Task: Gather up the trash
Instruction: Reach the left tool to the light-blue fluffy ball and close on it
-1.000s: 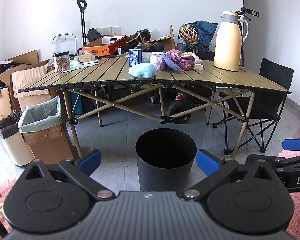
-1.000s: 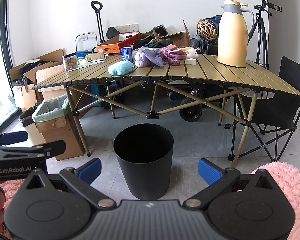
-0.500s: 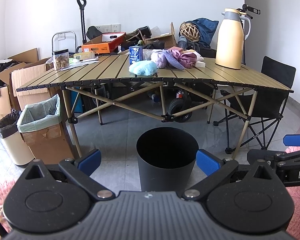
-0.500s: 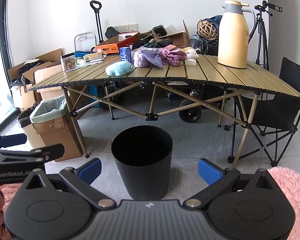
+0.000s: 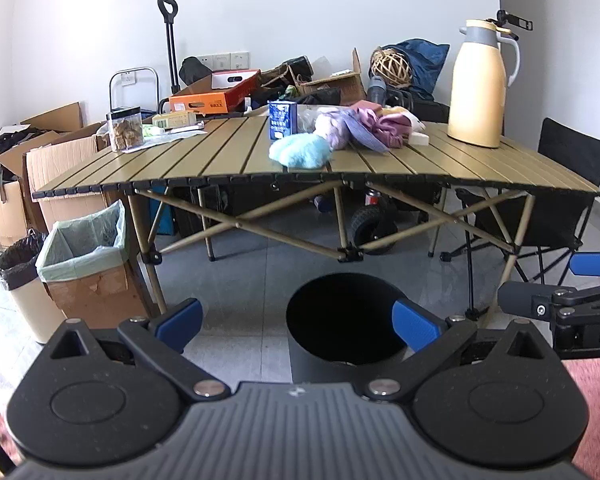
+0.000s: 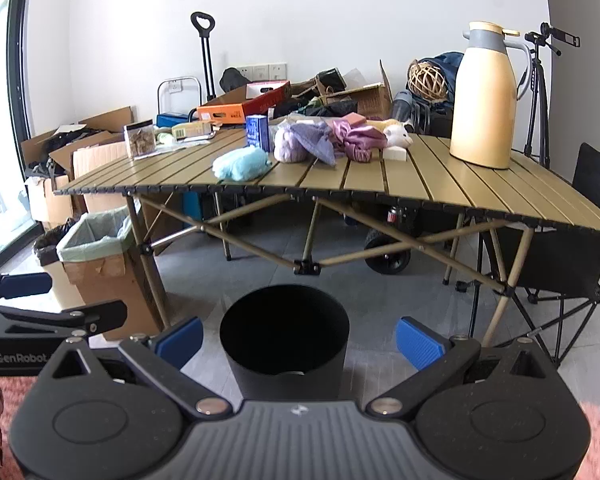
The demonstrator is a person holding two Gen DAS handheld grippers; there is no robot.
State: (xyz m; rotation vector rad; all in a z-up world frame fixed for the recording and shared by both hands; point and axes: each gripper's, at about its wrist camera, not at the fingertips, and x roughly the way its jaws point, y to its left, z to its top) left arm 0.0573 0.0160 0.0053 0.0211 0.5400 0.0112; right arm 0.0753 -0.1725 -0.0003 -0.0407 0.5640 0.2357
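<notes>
You've edged both grippers closer to black bin point(image 5: 346, 332), left gripper point(image 5: 298, 322) jaws wide apart, right gripper point(image 6: 299, 338) likewise spread, nothing held, blue fluff point(image 6: 241, 163) on table point(image 6: 440, 188).

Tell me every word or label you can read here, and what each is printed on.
"GenRobot": on the side of the left gripper, cut off after the t.
"DA": on the side of the right gripper, cut off at the frame edge.
Print on the blue carton and orange box: too blurred to read.
</notes>
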